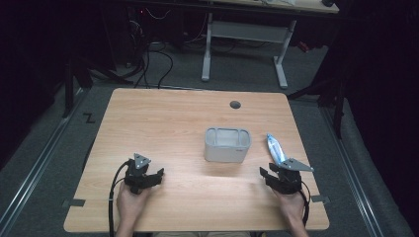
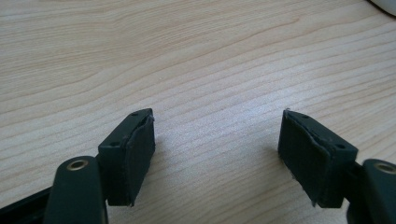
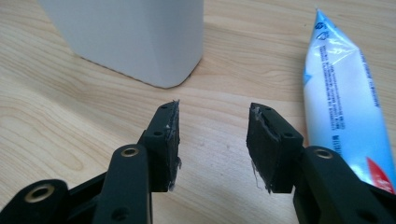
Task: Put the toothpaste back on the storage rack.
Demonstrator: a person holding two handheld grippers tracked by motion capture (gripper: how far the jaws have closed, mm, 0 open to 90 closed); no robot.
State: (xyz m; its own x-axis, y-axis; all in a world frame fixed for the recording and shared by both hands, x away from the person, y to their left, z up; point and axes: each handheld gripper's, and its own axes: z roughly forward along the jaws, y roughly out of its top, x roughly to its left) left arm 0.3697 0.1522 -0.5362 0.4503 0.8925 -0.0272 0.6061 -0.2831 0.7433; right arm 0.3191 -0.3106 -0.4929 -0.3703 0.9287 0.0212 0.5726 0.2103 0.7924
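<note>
- Right gripper (image 3: 212, 140), jaws apart with nothing between them, sits just left of a blue-and-white tube (image 3: 343, 98) lying on the table (image 1: 163, 123).
- Best next: swing right, straddle the tube's middle (grey bin (image 1: 227, 144) stands nearby).
- Left gripper (image 2: 217, 154) rests with jaws wide apart, holding nothing.

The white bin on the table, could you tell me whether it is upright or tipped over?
Upright. In the high view the bin stands on its base with its open rim facing up; the right gripper view shows its wall rising straight from the table.

On the table (image 1: 163, 123), the bin (image 1: 227, 144) stands ahead between my hands; the packet (image 1: 275, 149) lies just right of it, ahead of my right gripper (image 1: 273, 177); my left gripper (image 1: 148, 178) sits well left
</note>
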